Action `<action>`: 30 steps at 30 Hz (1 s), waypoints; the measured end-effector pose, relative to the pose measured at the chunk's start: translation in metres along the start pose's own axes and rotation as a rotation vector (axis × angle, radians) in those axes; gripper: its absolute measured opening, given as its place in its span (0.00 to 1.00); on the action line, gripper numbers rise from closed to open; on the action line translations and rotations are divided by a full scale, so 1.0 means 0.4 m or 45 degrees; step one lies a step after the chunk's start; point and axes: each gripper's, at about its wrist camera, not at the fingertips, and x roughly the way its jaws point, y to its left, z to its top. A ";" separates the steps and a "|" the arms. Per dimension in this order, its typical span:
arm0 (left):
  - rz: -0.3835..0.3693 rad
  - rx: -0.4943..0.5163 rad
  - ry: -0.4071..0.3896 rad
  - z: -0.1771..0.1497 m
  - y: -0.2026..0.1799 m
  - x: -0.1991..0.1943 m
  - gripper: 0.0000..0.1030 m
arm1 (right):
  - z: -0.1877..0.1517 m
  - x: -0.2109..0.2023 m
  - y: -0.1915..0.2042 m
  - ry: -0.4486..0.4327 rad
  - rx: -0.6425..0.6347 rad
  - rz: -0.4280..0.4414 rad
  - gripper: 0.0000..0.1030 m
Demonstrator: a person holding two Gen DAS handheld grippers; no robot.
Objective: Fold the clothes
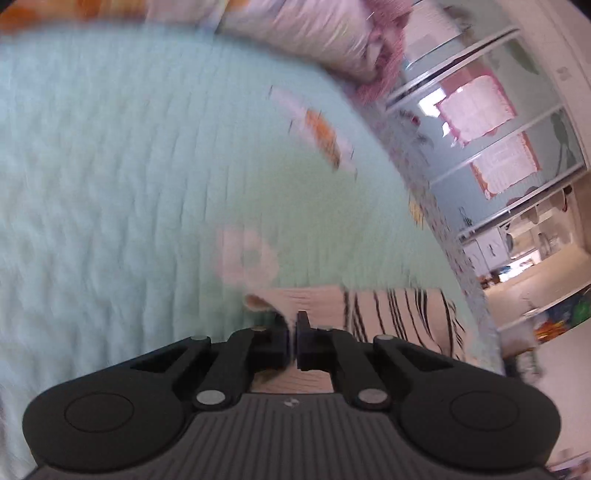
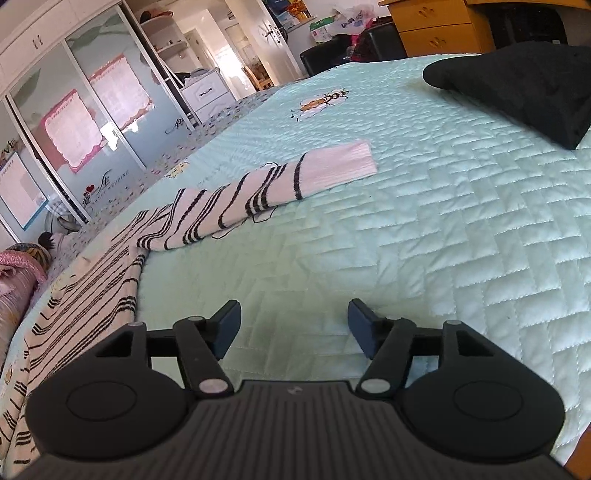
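Mint-green quilted bedspread (image 2: 424, 229) covers the bed. Pink sweater with black stripes (image 2: 221, 206) lies along its left side in the right wrist view, one sleeve stretched flat across the quilt. Right tongs (image 2: 293, 325) spread apart over bare quilt, nothing between them. Left tongs (image 1: 293, 332) clenched together at the sweater's edge; blur hides whether fabric is pinched. Folded black garment (image 2: 528, 88) lies at far right.

Blurred throughout by motion in the left wrist view: quilt (image 1: 147, 166), its embroidery, pillows (image 1: 314, 33) at twelve o'clock. Striped garment (image 2: 92, 288) cut off at eight o'clock; black garment (image 2: 524, 85) cropped at two o'clock.
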 end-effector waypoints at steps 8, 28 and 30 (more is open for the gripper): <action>0.107 0.107 -0.225 0.163 0.018 -0.095 0.03 | -0.007 0.003 0.019 0.006 -0.064 -0.023 0.69; 0.250 0.106 -0.090 0.060 0.110 -0.260 0.38 | -0.012 -0.007 0.012 -0.009 -0.031 0.011 0.73; 0.244 0.193 -0.055 0.014 0.078 -0.277 0.44 | -0.011 -0.008 0.007 -0.012 -0.017 0.022 0.73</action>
